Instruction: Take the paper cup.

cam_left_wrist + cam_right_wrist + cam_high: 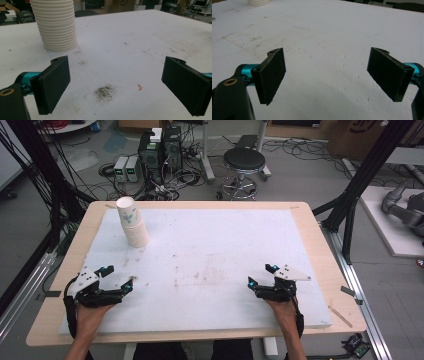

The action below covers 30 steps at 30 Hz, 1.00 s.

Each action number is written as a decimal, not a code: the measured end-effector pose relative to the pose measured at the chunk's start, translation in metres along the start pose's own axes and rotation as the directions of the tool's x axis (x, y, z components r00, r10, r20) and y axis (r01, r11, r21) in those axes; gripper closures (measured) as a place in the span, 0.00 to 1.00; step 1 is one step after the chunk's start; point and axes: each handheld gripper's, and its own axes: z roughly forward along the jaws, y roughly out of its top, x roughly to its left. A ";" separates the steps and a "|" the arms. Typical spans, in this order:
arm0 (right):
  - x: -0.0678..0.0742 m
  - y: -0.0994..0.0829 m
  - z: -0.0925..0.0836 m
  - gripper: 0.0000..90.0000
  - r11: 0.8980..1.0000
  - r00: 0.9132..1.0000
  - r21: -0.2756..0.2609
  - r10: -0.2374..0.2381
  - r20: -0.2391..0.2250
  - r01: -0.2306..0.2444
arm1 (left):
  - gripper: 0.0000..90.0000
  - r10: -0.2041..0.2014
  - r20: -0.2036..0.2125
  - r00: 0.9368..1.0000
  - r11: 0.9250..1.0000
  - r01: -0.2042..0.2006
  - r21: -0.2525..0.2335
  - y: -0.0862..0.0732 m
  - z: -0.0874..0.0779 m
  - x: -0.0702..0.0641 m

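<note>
At ten o'clock on board [210, 240]: cups [131, 222], print unreadable. Left gripper [118, 279] and right gripper [260, 275] spread wide, holding nothing.

A white foam board [210, 250], scuffed with grey smudges, covers most of the wooden table [320, 250]. Beyond the far edge a black round stool [244, 160] stands on the grey floor among tangled cables, beside two dark computer towers [160, 150] and what seem to be small power supply boxes [126, 168].
</note>
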 end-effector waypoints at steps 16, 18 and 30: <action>-0.001 0.000 0.001 0.17 1.000 1.000 0.003 0.003 -0.014 -0.003 | 0.09 0.018 -0.006 1.000 1.000 -0.018 0.001 0.000 0.000 -0.002; -0.001 0.001 0.001 0.17 1.000 1.000 0.010 0.010 -0.022 -0.010 | 0.09 0.004 0.006 1.000 1.000 -0.004 -0.005 0.001 -0.001 0.000; -0.002 0.001 0.002 0.17 1.000 1.000 0.020 0.014 -0.021 -0.014 | 0.09 -0.001 0.065 0.998 0.999 0.004 -0.047 0.036 -0.017 0.018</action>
